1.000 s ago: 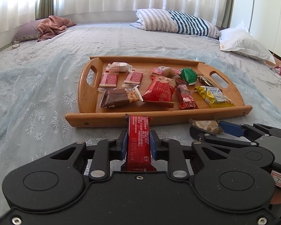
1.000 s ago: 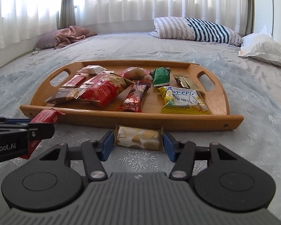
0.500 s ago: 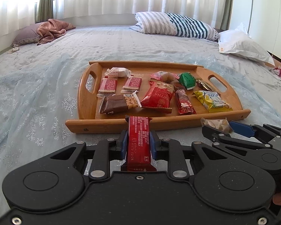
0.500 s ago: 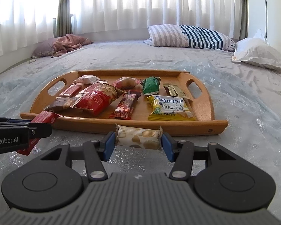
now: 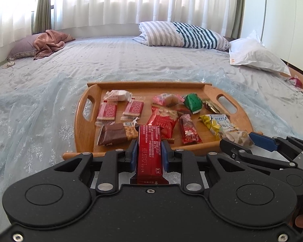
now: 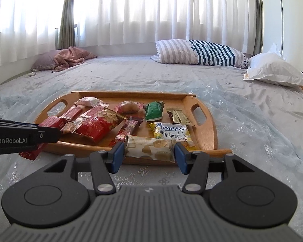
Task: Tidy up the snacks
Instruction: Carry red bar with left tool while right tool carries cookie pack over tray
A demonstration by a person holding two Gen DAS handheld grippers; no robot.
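Note:
A wooden tray lies on the bed with several wrapped snacks on it. My left gripper is shut on a long red snack bar and holds it off the bed, just short of the tray's near rim. That bar also shows at the left of the right wrist view, clamped in the left gripper's black fingers. My right gripper is shut on a cream cookie packet, gripped end to end and raised at the tray's near right corner.
A striped pillow, a white pillow and a pink blanket lie at the far side of the bed. On the tray are a red bag, a yellow packet, a green packet and a chocolate bar.
Both grippers have risen off the bed with their snacks and tilted further down, so the tray sits lower in both views. The grips are unchanged.

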